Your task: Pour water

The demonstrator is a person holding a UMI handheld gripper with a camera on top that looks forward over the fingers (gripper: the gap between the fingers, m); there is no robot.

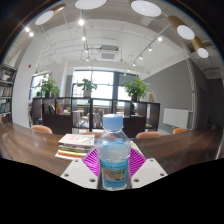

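Observation:
A clear plastic water bottle point(114, 152) with a pale blue cap and a blue-green label stands upright between my fingers. My gripper point(114, 168) is shut on the bottle, with both magenta pads point(93, 160) pressed against its sides. The bottle is held above a brown wooden table point(30, 145). The bottle's base is hidden below the fingers. No cup or other vessel shows.
A stack of books or papers point(75, 146) lies on the table just left of the bottle. Orange chairs point(42, 129) stand beyond the table. Further back are desks with dividers, potted plants point(136, 90) and large windows.

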